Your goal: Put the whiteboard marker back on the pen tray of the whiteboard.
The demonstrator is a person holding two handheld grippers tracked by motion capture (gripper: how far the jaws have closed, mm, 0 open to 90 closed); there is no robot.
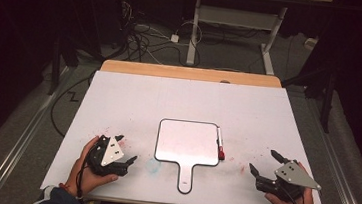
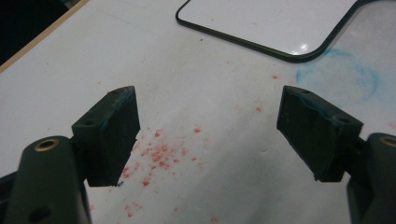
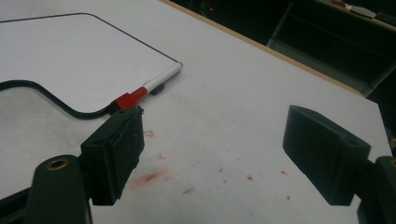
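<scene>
A small whiteboard (image 1: 186, 141) with a black rim and a short handle lies flat in the middle of the white table (image 1: 134, 97). A white marker with a red cap (image 1: 219, 144) is clipped along its right edge. My left gripper (image 1: 125, 148) rests near the table's front left, open and holding nothing, a little left of the board. My right gripper (image 1: 263, 161) rests at the front right, also open and holding nothing. In the left gripper view the board's corner (image 2: 280, 23) lies ahead. In the right gripper view the marker (image 3: 149, 87) lies just beyond my left jaw.
Red marker specks (image 2: 159, 154) and a blue smear (image 2: 345, 74) stain the table. The table's wooden far edge (image 1: 192, 73) borders a floor with cables (image 1: 140, 38) and a second desk's legs (image 1: 193, 33).
</scene>
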